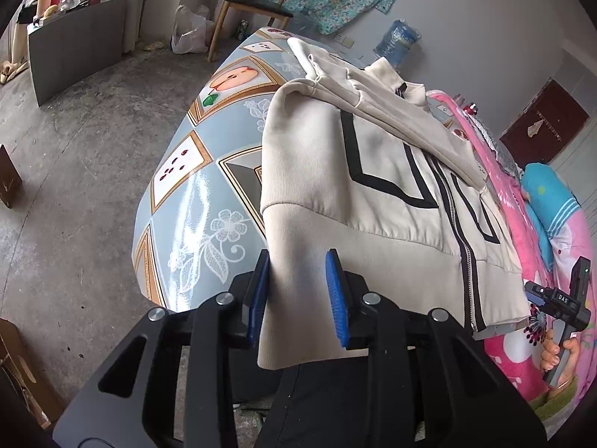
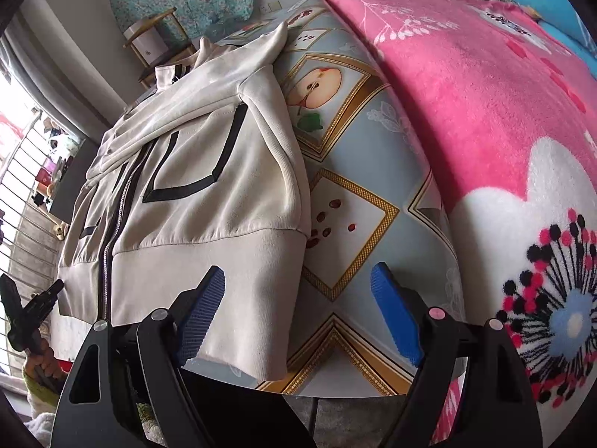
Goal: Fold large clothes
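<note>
1. The shiny blue patterned bench (image 1: 194, 186) carries everything.
2. On the bench lies the soft, floppy cream zip-up jacket with black stripes (image 1: 377, 201); grab its thick bottom band.
3. The left hand-held gripper (image 1: 298, 298) is narrowed around that band's corner.
4. The right hand-held gripper (image 2: 298, 313) is wide, holding nothing, at the band's other corner.

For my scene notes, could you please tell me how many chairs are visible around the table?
2. One wooden chair with a dark seat stands beyond the table's far end; another chair, carrying a white box, stands behind the jacket. Others may be hidden.
</note>
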Motion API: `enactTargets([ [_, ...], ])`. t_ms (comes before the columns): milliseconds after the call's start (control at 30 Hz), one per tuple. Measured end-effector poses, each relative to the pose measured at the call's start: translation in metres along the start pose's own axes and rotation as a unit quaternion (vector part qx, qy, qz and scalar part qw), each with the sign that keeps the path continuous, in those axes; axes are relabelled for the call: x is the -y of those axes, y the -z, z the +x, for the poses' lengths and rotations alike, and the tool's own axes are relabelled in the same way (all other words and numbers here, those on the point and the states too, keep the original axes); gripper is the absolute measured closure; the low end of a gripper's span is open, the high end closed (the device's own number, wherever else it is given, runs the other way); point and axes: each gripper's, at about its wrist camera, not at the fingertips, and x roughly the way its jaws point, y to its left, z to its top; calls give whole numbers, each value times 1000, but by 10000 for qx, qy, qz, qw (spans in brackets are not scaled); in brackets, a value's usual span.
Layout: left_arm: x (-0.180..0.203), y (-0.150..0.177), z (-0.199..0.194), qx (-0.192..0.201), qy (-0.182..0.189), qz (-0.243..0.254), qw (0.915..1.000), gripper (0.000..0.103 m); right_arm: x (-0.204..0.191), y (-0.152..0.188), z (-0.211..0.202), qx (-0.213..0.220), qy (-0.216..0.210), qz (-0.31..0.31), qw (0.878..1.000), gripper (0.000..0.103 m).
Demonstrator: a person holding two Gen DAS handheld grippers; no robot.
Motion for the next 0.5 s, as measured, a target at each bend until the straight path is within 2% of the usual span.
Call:
enactTargets([
  [233, 6, -3, 2, -135, -188, 243, 9994, 75, -4, -2, 1, -34, 150, 90, 9998, 24],
  [500, 2, -7, 3, -225, -95, 100, 9997, 75, -2, -4, 1, -59, 121, 428, 9990, 24],
])
